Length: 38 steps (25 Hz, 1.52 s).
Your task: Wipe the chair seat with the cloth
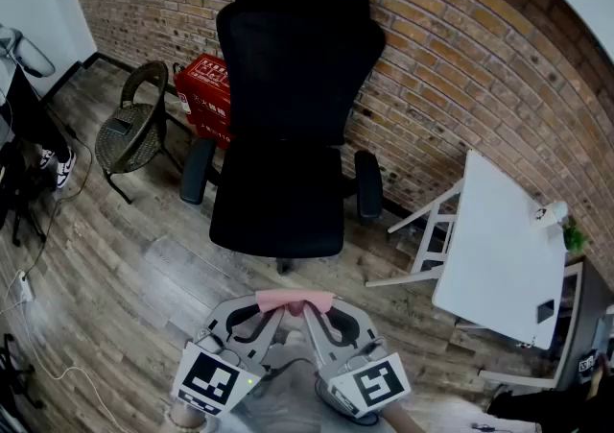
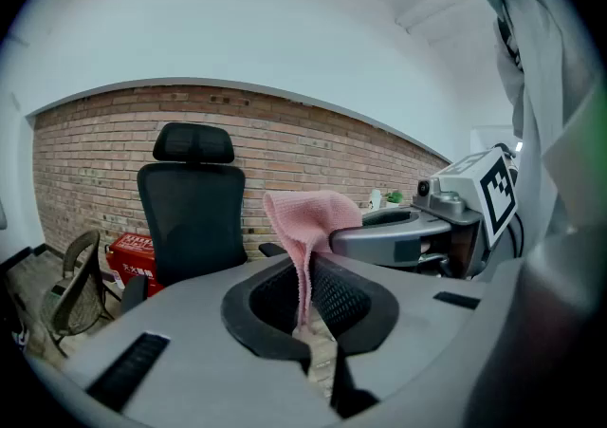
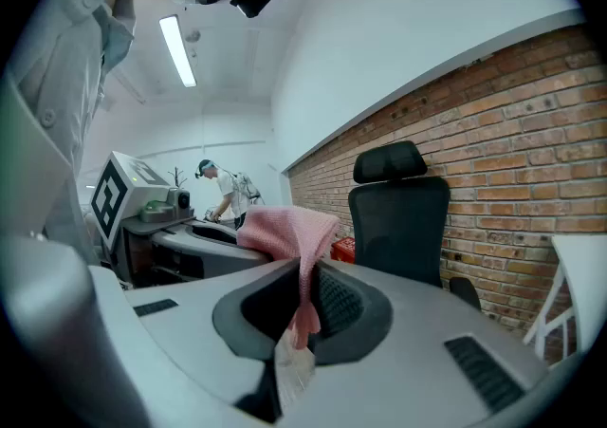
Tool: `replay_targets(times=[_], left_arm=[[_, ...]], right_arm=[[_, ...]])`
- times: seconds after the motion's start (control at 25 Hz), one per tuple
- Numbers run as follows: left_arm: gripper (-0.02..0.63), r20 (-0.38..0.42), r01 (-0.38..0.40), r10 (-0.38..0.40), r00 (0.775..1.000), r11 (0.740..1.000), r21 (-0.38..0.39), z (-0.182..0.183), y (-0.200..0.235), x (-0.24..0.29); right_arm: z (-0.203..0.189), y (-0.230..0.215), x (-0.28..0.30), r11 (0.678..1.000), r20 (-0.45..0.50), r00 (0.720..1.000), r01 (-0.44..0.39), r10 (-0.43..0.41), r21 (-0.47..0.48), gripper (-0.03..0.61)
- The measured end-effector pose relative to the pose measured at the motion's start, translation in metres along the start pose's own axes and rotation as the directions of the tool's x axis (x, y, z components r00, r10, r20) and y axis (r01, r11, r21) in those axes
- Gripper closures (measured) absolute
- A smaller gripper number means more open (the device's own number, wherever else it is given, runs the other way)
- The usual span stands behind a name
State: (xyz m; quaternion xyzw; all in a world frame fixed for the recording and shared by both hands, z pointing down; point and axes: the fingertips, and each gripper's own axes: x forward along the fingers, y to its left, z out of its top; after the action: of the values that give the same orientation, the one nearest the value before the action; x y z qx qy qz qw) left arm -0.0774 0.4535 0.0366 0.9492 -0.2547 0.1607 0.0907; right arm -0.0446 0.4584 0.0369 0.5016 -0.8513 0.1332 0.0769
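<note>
Pink cloth (image 1: 295, 301) is stretching across bottom centre, with my left gripper (image 2: 305, 322) and right gripper (image 3: 302, 317) each clamping an end. I am probably carrying it in, with wiping not yet begun; next I am lowering it onto the seat (image 1: 278, 215) at centre frame.

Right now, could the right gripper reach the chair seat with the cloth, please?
Probably yes: the right gripper holds the cloth in front of the bare seat, with nothing standing between.

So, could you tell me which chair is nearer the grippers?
The black office chair straight ahead; the wicker chair sits farther off to the left.
</note>
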Motion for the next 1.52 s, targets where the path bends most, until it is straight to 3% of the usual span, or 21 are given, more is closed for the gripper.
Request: replay_targets(times=[0.6, 0.8, 0.88, 1.08, 1.28, 1.4, 1.52], left_arm=[[0.586, 0.020, 0.016, -0.017, 1.000, 0.999, 0.038, 0.008, 0.010, -0.001], [0.586, 0.044, 0.016, -0.018, 0.999, 0.999, 0.038, 0.010, 0.022, -0.013], [0.586, 0.046, 0.020, -0.021, 0.999, 0.999, 0.040, 0.010, 0.025, -0.016], [0.586, 0.059, 0.029, -0.032, 0.998, 0.998, 0.059, 0.009, 0.032, -0.021], [0.586, 0.067, 0.017, -0.020, 0.998, 0.999, 0.041, 0.010, 0.042, -0.021], [0.586, 0.071, 0.017, -0.021, 0.997, 0.999, 0.052, 0.015, 0.046, -0.016], [0.586, 0.063, 0.012, -0.016, 0.998, 0.999, 0.053, 0.016, 0.050, -0.006]], right_arm=[[0.008, -0.001, 0.010, 0.999, 0.019, 0.999, 0.037, -0.038, 0.018, 0.526], [0.012, 0.011, 0.020, 0.998, 0.053, 0.998, 0.035, -0.033, -0.046, 0.525], [0.008, 0.015, 0.022, 0.999, 0.025, 0.999, 0.029, -0.028, -0.040, 0.523], [0.004, 0.023, 0.028, 1.000, 0.034, 0.999, 0.024, -0.024, -0.007, 0.451], [0.003, 0.024, 0.032, 0.999, 0.021, 0.999, 0.039, -0.038, -0.025, 0.451], [0.009, 0.018, 0.036, 0.999, 0.037, 0.999, 0.037, -0.036, -0.021, 0.510], [0.011, 0.006, 0.041, 1.000, 0.027, 0.999, 0.029, -0.029, -0.001, 0.518]])
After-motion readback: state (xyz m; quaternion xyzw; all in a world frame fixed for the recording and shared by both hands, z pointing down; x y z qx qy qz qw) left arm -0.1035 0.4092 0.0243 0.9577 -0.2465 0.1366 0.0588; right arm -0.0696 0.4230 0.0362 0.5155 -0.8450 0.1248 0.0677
